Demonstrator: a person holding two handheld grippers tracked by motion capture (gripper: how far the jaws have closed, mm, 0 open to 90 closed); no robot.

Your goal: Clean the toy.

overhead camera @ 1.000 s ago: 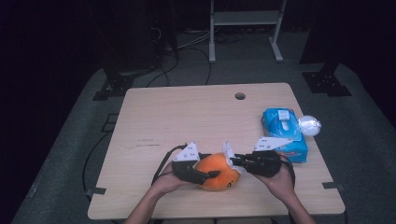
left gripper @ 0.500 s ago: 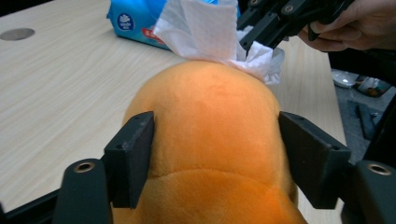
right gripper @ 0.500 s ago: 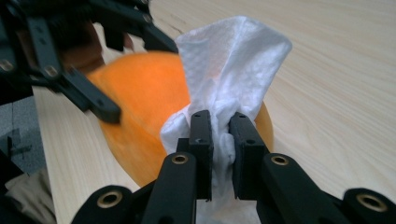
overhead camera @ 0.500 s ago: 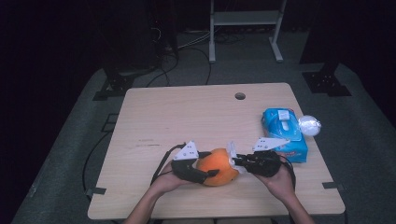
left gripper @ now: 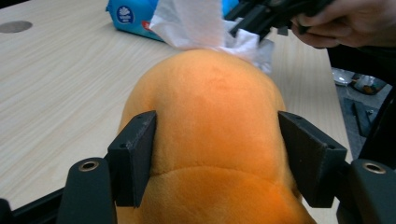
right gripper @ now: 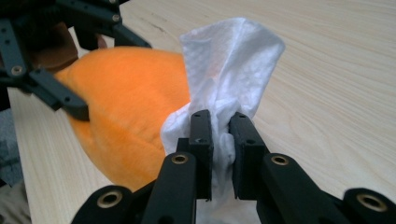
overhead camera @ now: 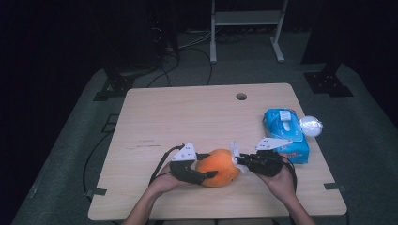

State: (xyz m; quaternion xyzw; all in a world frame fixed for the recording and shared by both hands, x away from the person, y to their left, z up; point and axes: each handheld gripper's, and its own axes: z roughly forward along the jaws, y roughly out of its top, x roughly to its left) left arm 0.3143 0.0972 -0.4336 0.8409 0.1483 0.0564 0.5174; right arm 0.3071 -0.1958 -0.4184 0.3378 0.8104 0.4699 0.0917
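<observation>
An orange plush toy (overhead camera: pixel 218 166) rests on the wooden table (overhead camera: pixel 187 117) near its front edge. My left gripper (overhead camera: pixel 209 165) comes from the left. Its jaws have just been opening, and both pads still lie against the plush (left gripper: pixel 210 116), which bulges between them (left gripper: pixel 210 158). My right gripper (overhead camera: pixel 237 159) is shut on a crumpled white tissue (right gripper: pixel 229 60) and holds it against the far side of the plush (right gripper: pixel 126 107). In the left gripper view the tissue (left gripper: pixel 191 23) stands up behind the plush.
A blue pack of wipes (overhead camera: pixel 284 133) lies at the table's right side, and a white round object (overhead camera: pixel 310 125) sits just beyond it. A cable hole (overhead camera: pixel 241 96) is near the far edge. Cables and stand legs lie on the floor behind the table.
The plush has shifted slightly between the left jaws, which stand a little wider. The right gripper with the tissue has barely moved.
</observation>
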